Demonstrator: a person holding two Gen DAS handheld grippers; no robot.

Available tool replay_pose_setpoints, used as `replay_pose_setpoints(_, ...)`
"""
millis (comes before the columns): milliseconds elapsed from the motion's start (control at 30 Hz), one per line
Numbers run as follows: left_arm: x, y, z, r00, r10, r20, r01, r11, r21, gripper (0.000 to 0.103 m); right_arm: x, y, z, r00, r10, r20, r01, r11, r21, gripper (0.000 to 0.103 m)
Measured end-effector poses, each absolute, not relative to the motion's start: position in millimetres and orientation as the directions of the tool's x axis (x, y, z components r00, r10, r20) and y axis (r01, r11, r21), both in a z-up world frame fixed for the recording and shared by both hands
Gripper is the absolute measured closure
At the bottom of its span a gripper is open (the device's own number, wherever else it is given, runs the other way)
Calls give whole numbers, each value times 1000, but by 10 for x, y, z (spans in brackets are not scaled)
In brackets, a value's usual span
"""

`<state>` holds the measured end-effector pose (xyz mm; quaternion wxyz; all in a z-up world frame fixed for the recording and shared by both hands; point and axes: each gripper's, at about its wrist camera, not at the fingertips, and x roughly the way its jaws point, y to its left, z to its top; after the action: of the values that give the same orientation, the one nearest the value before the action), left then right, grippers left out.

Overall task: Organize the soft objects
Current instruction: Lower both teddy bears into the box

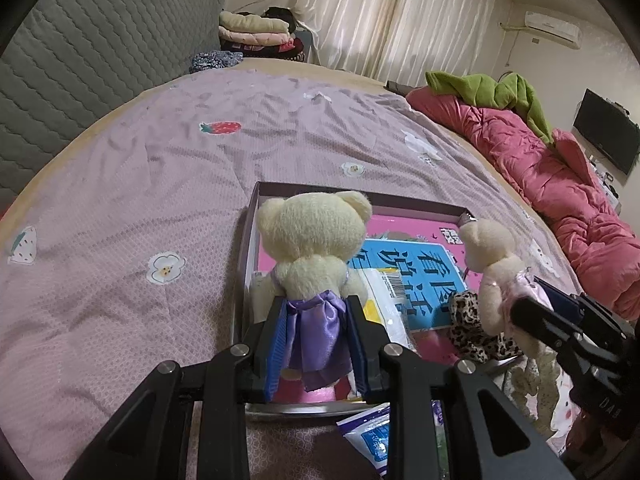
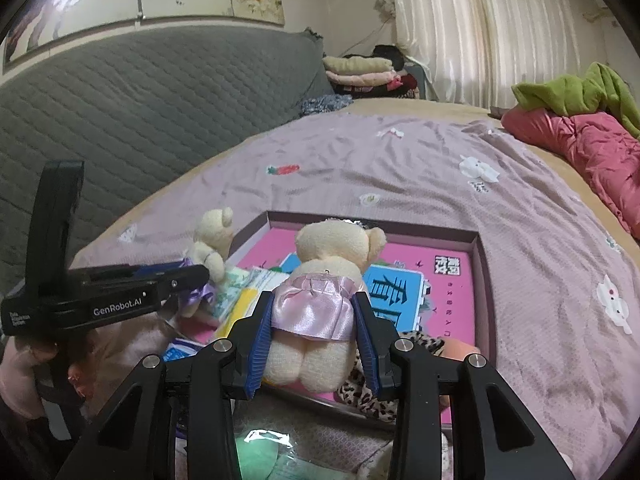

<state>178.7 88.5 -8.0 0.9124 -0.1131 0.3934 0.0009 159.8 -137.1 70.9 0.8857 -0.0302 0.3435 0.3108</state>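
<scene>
- You are holding the left hand-held gripper closed around the purple satin skirt of a cream teddy bear; both blue pads are pressing the skirt's sides, and the bear is standing upright with its back to the camera.
- This purple-skirted bear is sitting over the left part of a shallow open box, which is lying on the bed's lilac quilt.
- You are holding the right hand-held gripper clamped on a second cream bear in a pink satin skirt; the pads are bearing on the skirt and hips, and the bear is upright, also facing away.
- The pink-skirted bear is positioned over the near edge of the same box, above a pink and blue printed board lying flat inside.
- A leopard-print soft item is resting at the box's near right corner, just beside the pink-skirted bear.
- White plastic packets are lying in the box between the two bears.
- A red quilt and a green garment are lying along the bed's far right edge; folded clothes are stacked by the grey headboard.
</scene>
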Motion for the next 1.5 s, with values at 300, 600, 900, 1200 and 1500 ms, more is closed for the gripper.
replay_pose_setpoints(300,1828,805,-120,670,-87,-737,-65,982,-175,74,1673,-1275,502,544,486,-684,-557,819,139,63)
replay_pose_setpoints(600,1843,703,-178,657,-61,-752,-44,992,-119,73,1686,-1187,359,532,443,-722,-562,822,91,63)
replay_pose_setpoints(900,1854,705,-191,657,-59,-752,-48,992,-120,73,1695,-1167,269,523,417,-743,-558,827,70,62)
replay_pose_setpoints(1200,1870,701,-200,648,-58,-760,-46,992,-114,72,1694,-1148,230,514,413,-751,-561,825,70,60)
replay_pose_setpoints(1500,1877,703,-201,646,-60,-761,-45,992,-116,71,1708,-1240,281,503,466,-729,-550,822,146,53)
